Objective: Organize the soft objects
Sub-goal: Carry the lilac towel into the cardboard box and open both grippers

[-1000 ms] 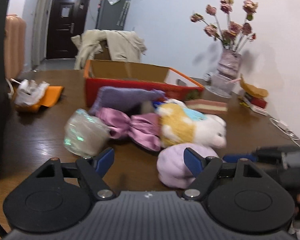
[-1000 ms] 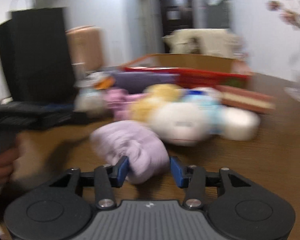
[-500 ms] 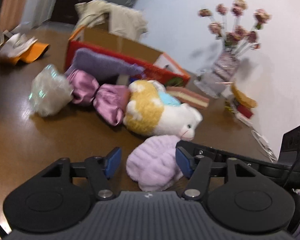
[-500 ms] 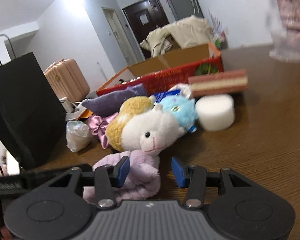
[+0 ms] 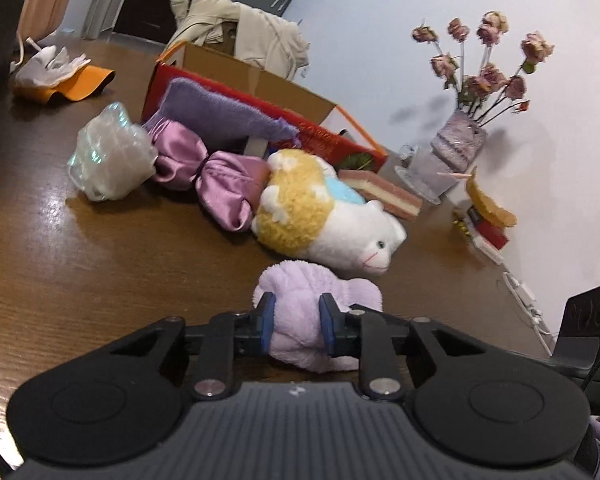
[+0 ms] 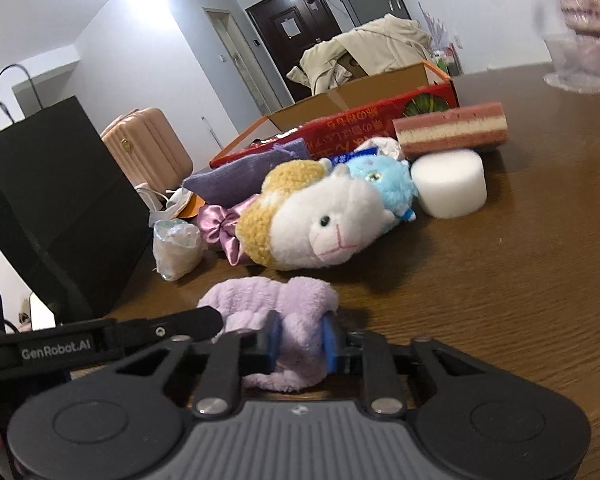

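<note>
A fluffy lilac towel [image 5: 320, 300] [image 6: 268, 300] lies bunched on the brown table, nearest to me. My left gripper [image 5: 296, 326] is closing on one end of it, its blue pads pressing into the fabric. At the other end my right gripper [image 6: 298, 338] is closing too, pads squeezing the cloth. Behind the towel lie a white-and-yellow plush [image 5: 320, 220] [image 6: 312, 220], a blue plush [image 6: 384, 184], a pink satin bow [image 5: 216, 178], a purple cloth [image 5: 220, 114] and a crinkled clear bag [image 5: 108, 160].
A red cardboard box [image 5: 260, 92] [image 6: 360, 108] stands open behind the toys. A white foam cylinder [image 6: 450, 188] and a layered pink sponge [image 6: 452, 128] lie to the right. A black paper bag [image 6: 48, 208] stands at the left, a vase of dried roses [image 5: 456, 144] by the wall.
Both grippers have shut on the lilac towel, the left from wide open. Both wrists have rolled, and the left gripper has come in closer over the towel.
</note>
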A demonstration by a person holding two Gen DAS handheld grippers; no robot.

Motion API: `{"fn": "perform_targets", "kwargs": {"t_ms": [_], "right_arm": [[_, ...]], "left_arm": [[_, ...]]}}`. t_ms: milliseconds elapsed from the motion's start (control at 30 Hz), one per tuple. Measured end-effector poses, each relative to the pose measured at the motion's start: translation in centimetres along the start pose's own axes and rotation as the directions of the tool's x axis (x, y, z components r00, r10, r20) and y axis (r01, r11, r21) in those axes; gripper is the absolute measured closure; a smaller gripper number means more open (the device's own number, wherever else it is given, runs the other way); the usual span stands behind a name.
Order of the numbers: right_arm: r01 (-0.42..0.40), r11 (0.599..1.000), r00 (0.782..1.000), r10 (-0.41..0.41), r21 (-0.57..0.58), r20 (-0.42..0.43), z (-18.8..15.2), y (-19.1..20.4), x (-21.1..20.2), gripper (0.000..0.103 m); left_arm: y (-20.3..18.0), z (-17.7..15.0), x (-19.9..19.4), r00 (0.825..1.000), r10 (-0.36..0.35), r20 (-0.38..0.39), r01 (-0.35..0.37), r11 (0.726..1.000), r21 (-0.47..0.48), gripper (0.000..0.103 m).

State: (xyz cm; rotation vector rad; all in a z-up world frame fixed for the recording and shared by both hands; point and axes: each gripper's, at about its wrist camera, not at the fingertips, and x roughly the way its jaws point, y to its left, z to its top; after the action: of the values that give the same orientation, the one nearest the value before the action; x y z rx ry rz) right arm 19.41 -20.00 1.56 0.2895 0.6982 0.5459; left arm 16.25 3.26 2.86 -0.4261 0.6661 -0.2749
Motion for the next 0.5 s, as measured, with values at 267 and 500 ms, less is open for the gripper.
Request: {"fn": "perform_targets", "kwargs": {"t_ms": [267,500], "right_arm": [[-0.064,0.990,0.979,0.086,-0.126,0.183,7.0,3.5,-4.4,0.088],[-0.065,0.982,0.970,0.103,-0.177,0.220,20.0,2.9,2.0,0.088]], "left_arm": [[-2.7,7.8,-4.0,0.973,-0.129,0.194,0.110,0.988,0.104,0.081],[-0.9,20.3,2.0,0.960,-0.179,0.214,0.170,0.984,0.062,0.081]]}}
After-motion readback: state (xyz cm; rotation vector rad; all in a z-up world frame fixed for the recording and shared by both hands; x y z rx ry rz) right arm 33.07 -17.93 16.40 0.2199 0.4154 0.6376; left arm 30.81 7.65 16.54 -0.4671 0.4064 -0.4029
